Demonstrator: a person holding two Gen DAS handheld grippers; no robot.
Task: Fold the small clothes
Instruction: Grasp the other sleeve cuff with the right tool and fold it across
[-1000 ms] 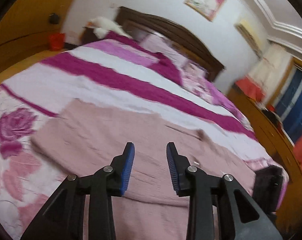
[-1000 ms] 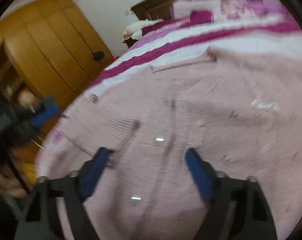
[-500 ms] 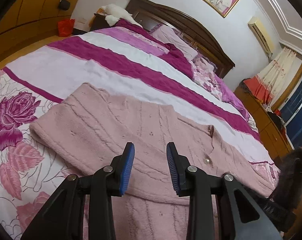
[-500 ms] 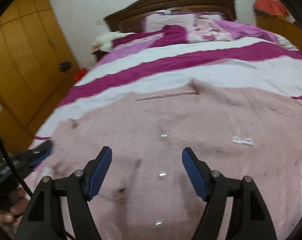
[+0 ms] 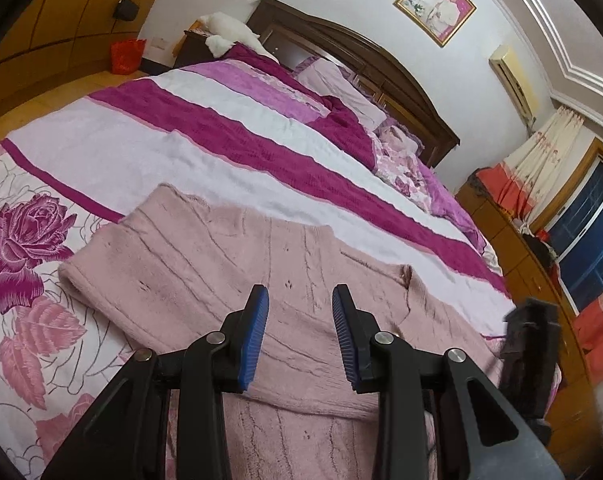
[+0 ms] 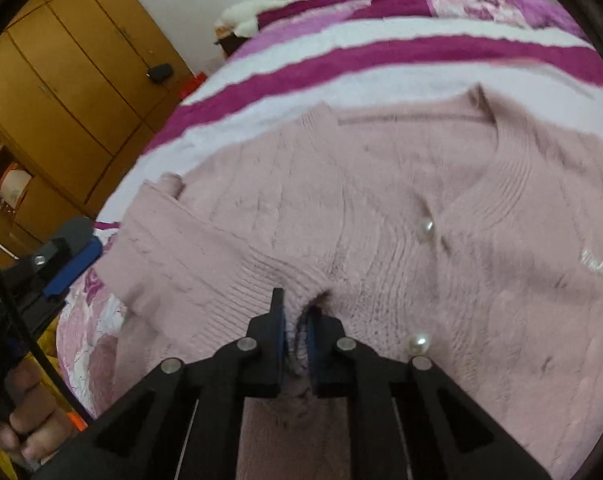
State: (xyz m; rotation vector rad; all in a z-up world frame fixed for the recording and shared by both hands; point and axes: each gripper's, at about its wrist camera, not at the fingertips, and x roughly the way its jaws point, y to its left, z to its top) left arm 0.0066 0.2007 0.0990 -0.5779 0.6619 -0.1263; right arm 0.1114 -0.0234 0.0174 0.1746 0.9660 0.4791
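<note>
A pale pink knitted cardigan (image 5: pixel 221 264) with pearl buttons lies spread on the bed; it also shows in the right wrist view (image 6: pixel 381 200). Its left sleeve is folded across the body. My left gripper (image 5: pixel 300 332) is open and empty, hovering just above the folded sleeve. My right gripper (image 6: pixel 296 328) is shut on the ribbed cuff (image 6: pixel 261 276) of that sleeve, pinching knit between the blue pads. The right gripper's body shows in the left wrist view (image 5: pixel 529 344) at the right edge; the left gripper shows in the right wrist view (image 6: pixel 61 264) at the left.
The bed has a striped magenta-and-white blanket (image 5: pixel 221 132) and a rose-print sheet (image 5: pixel 25 240). Pillows (image 5: pixel 341 88) and a dark wooden headboard (image 5: pixel 361 52) are at the far end. A wooden wardrobe (image 6: pixel 61 80) stands at the left, drawers (image 5: pixel 533 264) at the right.
My right gripper has come down onto the cardigan and closed on the sleeve cuff; it was wide open before. My left gripper stays open, drifting slightly over the folded sleeve.
</note>
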